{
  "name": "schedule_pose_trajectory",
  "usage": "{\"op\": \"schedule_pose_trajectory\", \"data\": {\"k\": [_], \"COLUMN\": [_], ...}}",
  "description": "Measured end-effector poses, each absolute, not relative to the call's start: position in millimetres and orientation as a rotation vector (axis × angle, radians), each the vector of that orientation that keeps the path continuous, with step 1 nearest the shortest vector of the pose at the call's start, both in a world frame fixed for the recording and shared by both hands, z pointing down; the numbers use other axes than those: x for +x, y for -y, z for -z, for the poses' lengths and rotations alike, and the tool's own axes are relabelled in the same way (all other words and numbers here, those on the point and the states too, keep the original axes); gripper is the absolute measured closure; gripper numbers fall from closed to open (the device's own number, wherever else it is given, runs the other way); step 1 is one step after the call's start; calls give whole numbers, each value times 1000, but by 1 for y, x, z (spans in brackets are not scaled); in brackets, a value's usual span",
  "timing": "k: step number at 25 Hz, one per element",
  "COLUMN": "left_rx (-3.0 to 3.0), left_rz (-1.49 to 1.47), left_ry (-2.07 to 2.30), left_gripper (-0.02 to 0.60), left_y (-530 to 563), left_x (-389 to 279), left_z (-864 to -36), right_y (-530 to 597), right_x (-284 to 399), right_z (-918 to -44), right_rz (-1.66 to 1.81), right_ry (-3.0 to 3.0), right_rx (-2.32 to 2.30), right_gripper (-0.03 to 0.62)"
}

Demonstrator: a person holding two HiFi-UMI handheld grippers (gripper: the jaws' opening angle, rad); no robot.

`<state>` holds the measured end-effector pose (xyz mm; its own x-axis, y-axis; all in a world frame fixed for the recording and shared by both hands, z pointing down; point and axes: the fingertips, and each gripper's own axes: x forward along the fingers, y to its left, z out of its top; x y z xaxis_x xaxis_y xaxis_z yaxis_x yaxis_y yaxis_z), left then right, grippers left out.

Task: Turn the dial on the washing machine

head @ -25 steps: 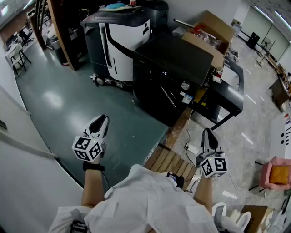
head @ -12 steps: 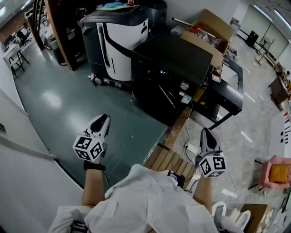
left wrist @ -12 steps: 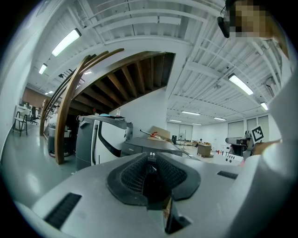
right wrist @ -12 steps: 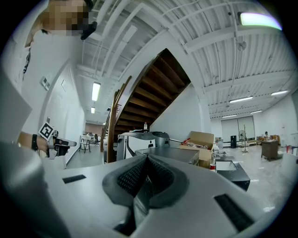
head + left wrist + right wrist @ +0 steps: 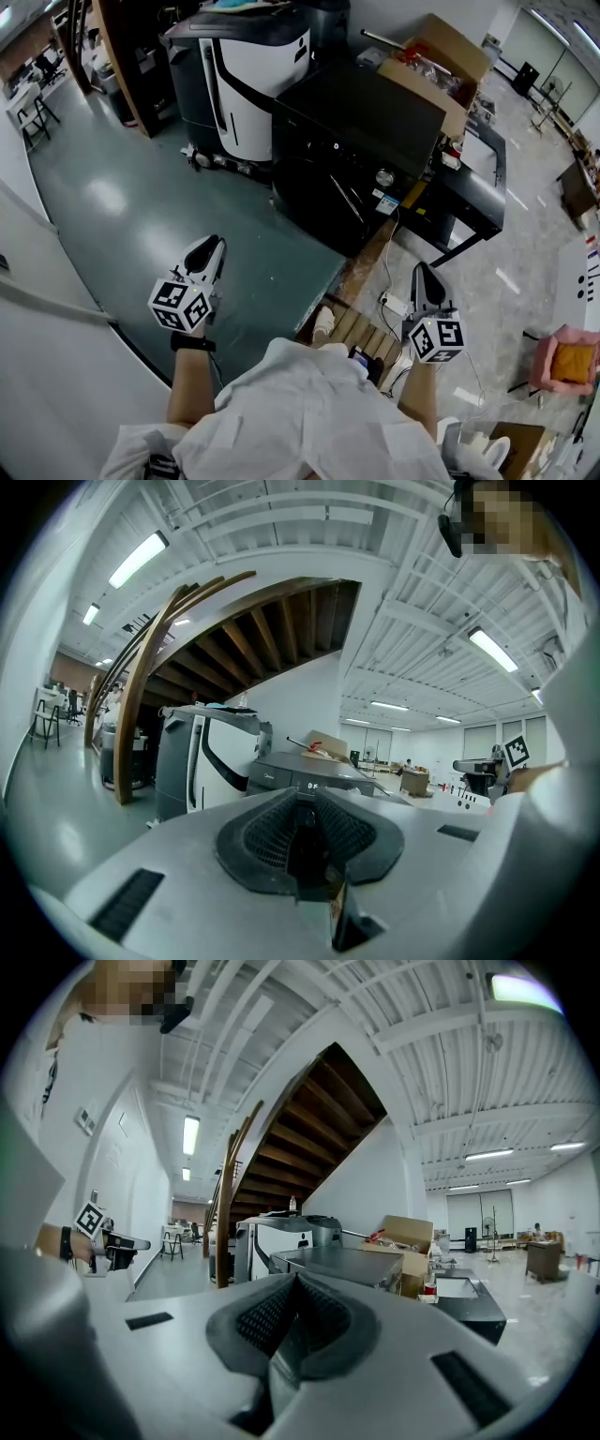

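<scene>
Dial (image 5: 384, 177), small and round, sits on the upper front of a black washer (image 5: 366, 112). The washer stands on the floor ahead of the person, between a white and grey machine (image 5: 248, 66) and an open cardboard box (image 5: 436, 70). Left gripper (image 5: 207, 251) and right gripper (image 5: 424, 279) are held low, well apart from the washer and from each other. Each has its jaws pressed together with nothing between them.

Black washing machine (image 5: 361, 117) — round silver dial (image 5: 384, 177)
</scene>
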<state>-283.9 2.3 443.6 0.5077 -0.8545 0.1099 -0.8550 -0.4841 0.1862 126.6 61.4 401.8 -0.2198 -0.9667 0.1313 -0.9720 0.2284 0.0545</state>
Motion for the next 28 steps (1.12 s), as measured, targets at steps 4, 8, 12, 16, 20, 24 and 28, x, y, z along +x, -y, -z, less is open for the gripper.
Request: {"op": "schedule_pose_trajectory", "data": {"k": [4,8,12,16,20,24,28], "left_rx": [2526,2521,2530,2533,2528,2523,2510], "left_rz": [-23,-52,-58,-59,-66,-62,-56], "left_ry": [1456,1444,1439,1449,1459,1479,1503], "left_gripper": [522,522,522,522,522,522,522], "left_y": [22,54,92,126,150,172,190], "left_x": [-272,-254,-231,-212,-189,-171,-155], "left_z": [-448,-450,-445,-440,-437,-434,-435], "right_y": [-31,11,56,100,135,168,195], "right_x": [135,145,157,166,176,186,193], "right_z": [-412,-416,-421,-429,-440,-457,-474], "right_rz": [-78,-79,-92,-107,-130,-141,-184], "right_ry": [2345,2340,2354,2372,2369,2335,2323], "right_rx": [1836,1794,1756,1697,1631,1562,1501], "right_gripper": [591,591,585,579,576,566,559]}}
